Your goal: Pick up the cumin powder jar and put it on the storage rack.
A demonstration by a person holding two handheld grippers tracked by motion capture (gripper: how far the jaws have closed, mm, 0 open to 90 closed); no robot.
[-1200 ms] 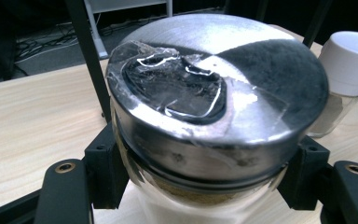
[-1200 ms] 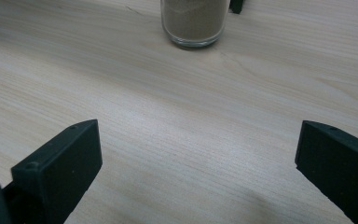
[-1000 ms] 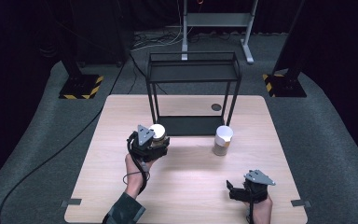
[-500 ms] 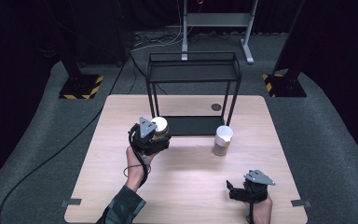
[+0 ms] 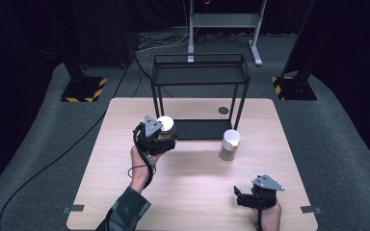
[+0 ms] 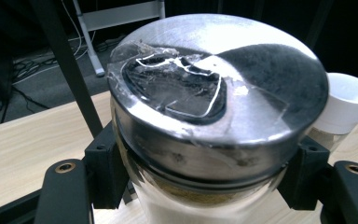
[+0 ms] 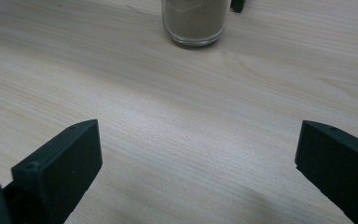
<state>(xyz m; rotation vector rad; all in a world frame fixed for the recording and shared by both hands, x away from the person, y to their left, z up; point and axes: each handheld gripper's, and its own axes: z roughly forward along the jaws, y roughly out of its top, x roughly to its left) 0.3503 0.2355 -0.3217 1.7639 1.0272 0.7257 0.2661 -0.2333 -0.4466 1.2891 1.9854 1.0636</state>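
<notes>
The jar [image 6: 214, 116] is clamped just under its steel lid by the left gripper [image 5: 156, 137], probably for lifting toward the rack [image 5: 200, 72] at 1 o'clock. The left gripper view shows torn tape on the lid. The right gripper [image 5: 257, 197] rests released at 5 o'clock, its view facing the white-lidded jar [image 5: 230, 143].

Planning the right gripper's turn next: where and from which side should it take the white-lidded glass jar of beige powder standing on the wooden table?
Probably the round glass body just under the lid of the white-lidded glass jar, coming level from the person's side. It stands upright, apart from the black wire shelf, and the open right gripper already faces it across bare wooden table.
</notes>
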